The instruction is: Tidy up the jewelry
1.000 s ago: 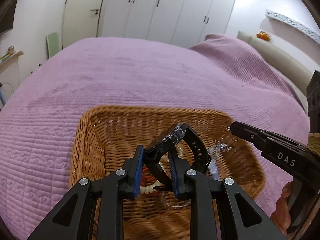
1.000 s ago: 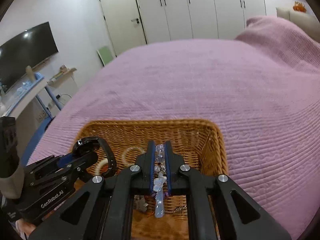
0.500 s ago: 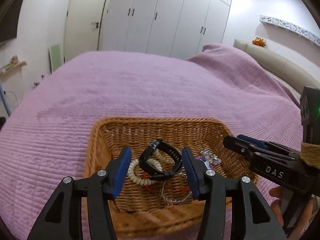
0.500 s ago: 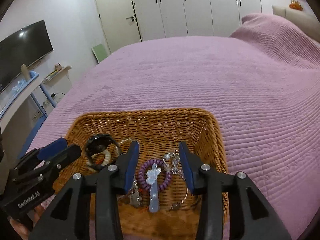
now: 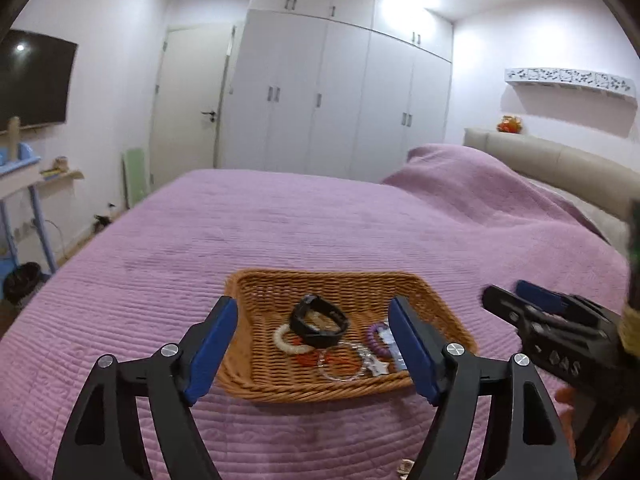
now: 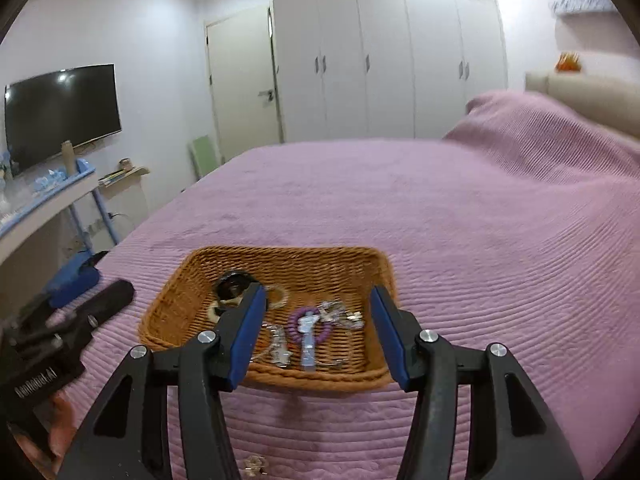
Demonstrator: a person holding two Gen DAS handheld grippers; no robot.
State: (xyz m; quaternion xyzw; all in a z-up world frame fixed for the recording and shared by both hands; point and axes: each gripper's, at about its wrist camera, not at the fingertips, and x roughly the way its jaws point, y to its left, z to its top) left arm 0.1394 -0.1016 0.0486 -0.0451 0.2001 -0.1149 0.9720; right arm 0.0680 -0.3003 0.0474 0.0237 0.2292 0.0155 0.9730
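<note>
Both tongs, left gripper (image 5: 312,346) and right gripper (image 6: 318,334), gape empty above the basket (image 5: 436,304). The watch (image 5: 318,320) lies inside. Next, maybe grab a small thing (image 6: 254,462) on the bedspread (image 6: 400,200).

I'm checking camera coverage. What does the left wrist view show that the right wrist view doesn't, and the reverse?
Only the left wrist view shows the orange-red beaded bracelet, the open left gripper from behind and the right gripper's side.

Only the right wrist view shows the open right gripper from behind and the blue-edged shelf under the television.

Both show the woven wicker basket on the purple bedspread, holding the black watch, cream beaded bracelet and purple beaded bracelet.
</note>
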